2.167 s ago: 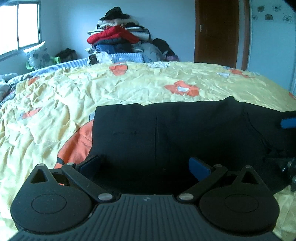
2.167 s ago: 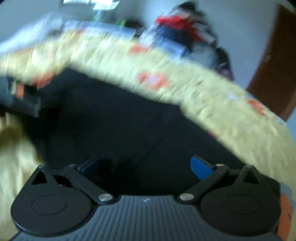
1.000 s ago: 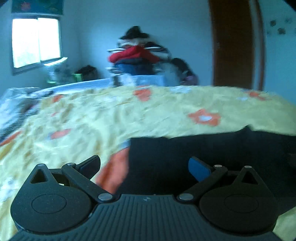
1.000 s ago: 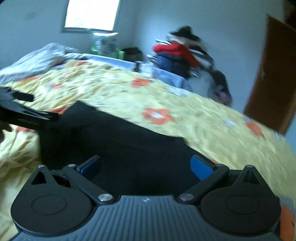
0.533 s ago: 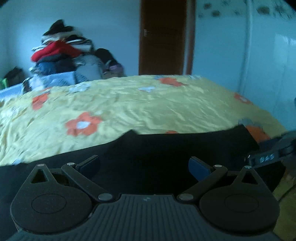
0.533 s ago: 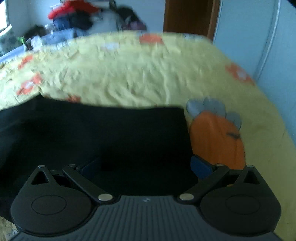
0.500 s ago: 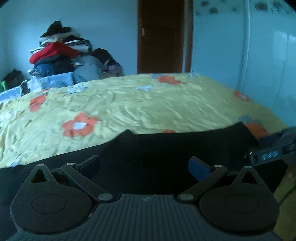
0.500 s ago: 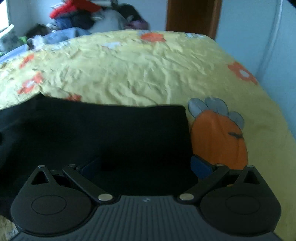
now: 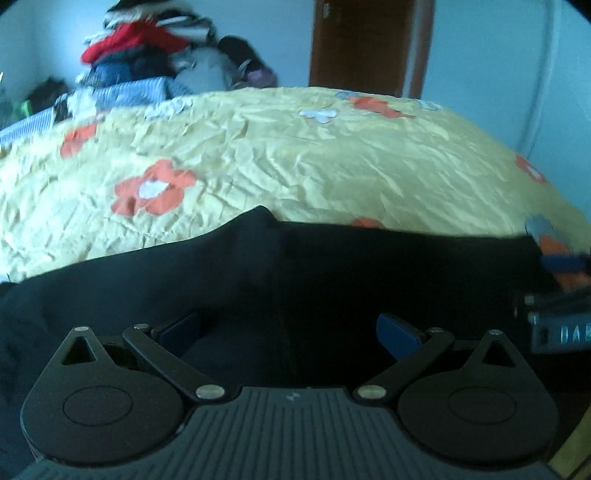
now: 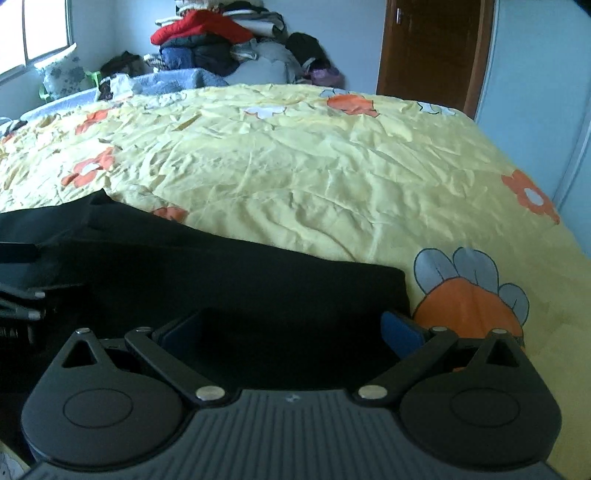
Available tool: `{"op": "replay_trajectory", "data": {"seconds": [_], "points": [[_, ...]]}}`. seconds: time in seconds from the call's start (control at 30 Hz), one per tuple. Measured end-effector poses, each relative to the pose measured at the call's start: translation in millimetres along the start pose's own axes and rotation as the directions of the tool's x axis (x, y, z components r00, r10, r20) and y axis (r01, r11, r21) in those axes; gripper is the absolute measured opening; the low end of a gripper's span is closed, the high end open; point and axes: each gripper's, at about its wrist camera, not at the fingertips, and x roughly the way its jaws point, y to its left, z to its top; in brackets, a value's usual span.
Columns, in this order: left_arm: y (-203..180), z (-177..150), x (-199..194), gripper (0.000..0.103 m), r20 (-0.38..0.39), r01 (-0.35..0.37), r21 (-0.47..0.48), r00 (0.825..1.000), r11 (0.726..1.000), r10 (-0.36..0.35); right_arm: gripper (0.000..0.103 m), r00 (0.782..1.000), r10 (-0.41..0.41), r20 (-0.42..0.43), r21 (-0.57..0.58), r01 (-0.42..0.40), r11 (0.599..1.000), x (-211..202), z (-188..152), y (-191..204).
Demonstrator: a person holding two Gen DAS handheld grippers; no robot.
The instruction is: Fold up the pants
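Observation:
Black pants (image 9: 332,269) lie flat along the near edge of a bed with a yellow flowered cover (image 9: 314,155). My left gripper (image 9: 288,326) is open and empty, low over the middle of the pants. My right gripper (image 10: 290,330) is open and empty over the right end of the pants (image 10: 240,284), whose square end edge lies just inside its right finger (image 10: 400,332). The right gripper's body shows at the right edge of the left wrist view (image 9: 561,325). The left gripper's body shows at the left edge of the right wrist view (image 10: 18,295).
A pile of clothes (image 10: 214,40) sits behind the bed's far side. A brown door (image 10: 428,48) is at the back right. A window (image 10: 33,29) is at the back left. An orange cartoon print (image 10: 469,302) lies on the cover right of the pants.
Both grippers have swung right along the pants, from the left end to the middle and right end. In the last half second both came lower and closer to the fabric.

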Motion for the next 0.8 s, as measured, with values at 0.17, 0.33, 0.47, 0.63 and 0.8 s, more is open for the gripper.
{"op": "replay_trajectory", "data": {"seconds": [0.17,0.33,0.47,0.63,0.8], "points": [[4,4,4,0.103,0.005,-0.038,-0.002,0.999,0.999,0.038,0.103,0.999,-0.014,0.035,0.024,0.013,1.000,-3,-8,2],[17,-11,-15,0.103,0.031,-0.078,-0.047,0.996,0.996,0.080,0.103,0.998,-0.022,0.066,0.086,0.017,0.996,-19,-22,2],[24,-22,-20,0.103,0.040,-0.067,-0.043,0.997,0.997,0.069,0.103,0.997,0.022,0.073,0.113,-0.030,0.993,-30,-30,7],[19,-27,-17,0.103,0.088,-0.088,-0.016,0.992,0.996,0.089,0.103,0.997,-0.029,0.077,0.043,0.026,0.999,-20,-28,19],[21,-33,-18,0.103,0.110,-0.077,-0.041,0.991,0.996,0.081,0.103,0.992,-0.009,0.126,0.036,0.005,0.999,-18,-32,15]]}}
